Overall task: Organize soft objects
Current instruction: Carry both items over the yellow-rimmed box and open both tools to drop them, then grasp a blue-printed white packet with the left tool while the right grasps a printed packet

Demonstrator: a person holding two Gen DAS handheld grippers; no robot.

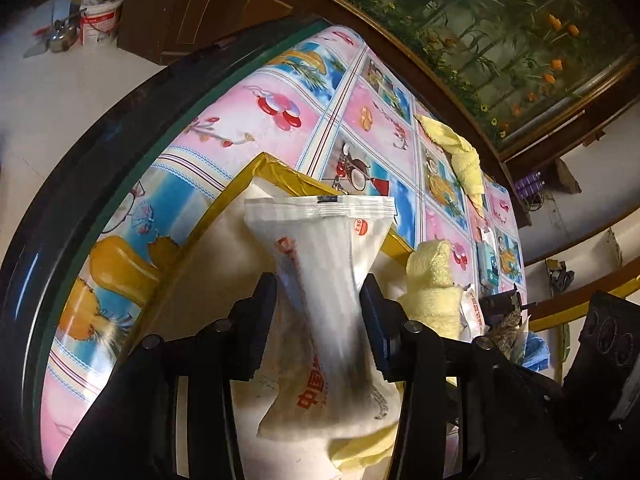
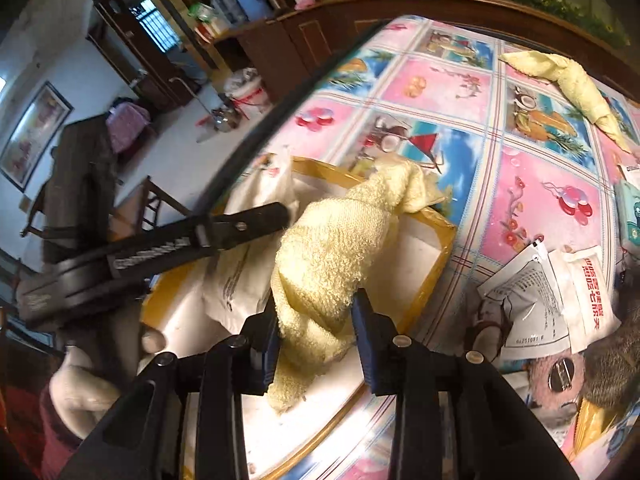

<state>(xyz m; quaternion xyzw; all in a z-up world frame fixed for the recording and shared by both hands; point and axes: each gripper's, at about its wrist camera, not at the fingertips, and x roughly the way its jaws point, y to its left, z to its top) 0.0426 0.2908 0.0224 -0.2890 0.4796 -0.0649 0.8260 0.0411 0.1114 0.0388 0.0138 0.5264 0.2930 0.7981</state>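
Observation:
My left gripper (image 1: pixel 320 292) is shut on a white soft packet with red print (image 1: pixel 324 240), held above a shallow box with a white inside and yellow taped rim (image 1: pixel 276 170). My right gripper (image 2: pixel 316 308) is shut on a pale yellow towel (image 2: pixel 332 248) and holds it over the same box (image 2: pixel 424 256). That towel also shows at the right of the left wrist view (image 1: pixel 432 280). The left gripper's finger (image 2: pixel 224 228) and its white packet (image 2: pixel 240 276) show beside the towel. A second yellow towel (image 2: pixel 568 80) lies on the far side of the table.
The table has a pink and blue picture cloth (image 2: pixel 448 92) under glass with a dark rim (image 1: pixel 100 168). White packets (image 2: pixel 560 292), a teal packet (image 2: pixel 632 208) and fuzzy items (image 2: pixel 560 376) lie at the right. Wooden cabinets and a bucket (image 1: pixel 100 20) stand beyond the table.

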